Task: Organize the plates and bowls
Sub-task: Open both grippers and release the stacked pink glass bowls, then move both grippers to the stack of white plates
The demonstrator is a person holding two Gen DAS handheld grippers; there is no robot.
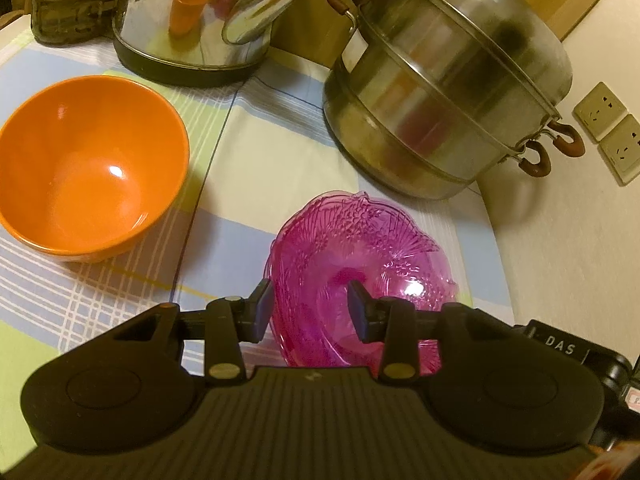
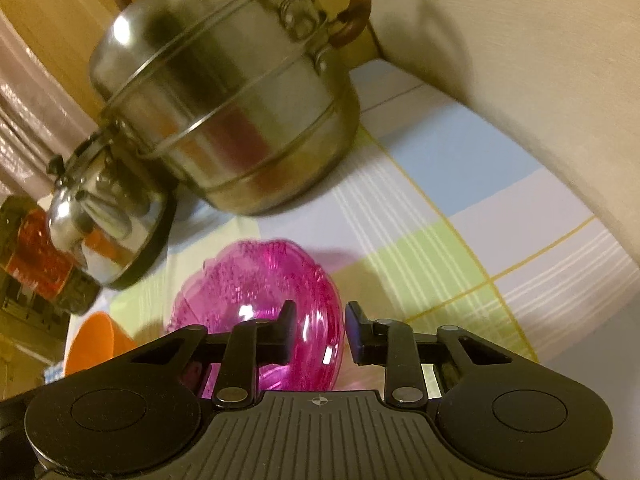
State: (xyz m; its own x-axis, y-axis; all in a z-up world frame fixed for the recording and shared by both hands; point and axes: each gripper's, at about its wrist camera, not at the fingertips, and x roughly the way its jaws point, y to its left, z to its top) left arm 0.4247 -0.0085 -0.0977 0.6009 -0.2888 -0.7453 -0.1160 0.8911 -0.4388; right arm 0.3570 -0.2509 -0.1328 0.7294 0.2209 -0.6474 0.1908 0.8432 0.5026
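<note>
The pink glass bowl (image 1: 362, 276) is sat on the counter (image 1: 256, 152), on a plaid cloth, right in front of the big steel steamer pot (image 1: 444, 92). The left claw (image 1: 310, 310) is spread, with one finger (image 1: 260, 308) outside the bowl's left rim and the other over its inside. The right claw (image 2: 318, 330) is spread too, with the pink bowl's (image 2: 256, 292) right edge seen between the fingers; whether anything is touched can't be told. An orange bowl (image 1: 90, 164) is parked well to the left, upright. A shiny kettle (image 1: 200, 20) and a dark bottle (image 1: 72, 0) are lined up at the back.
</note>
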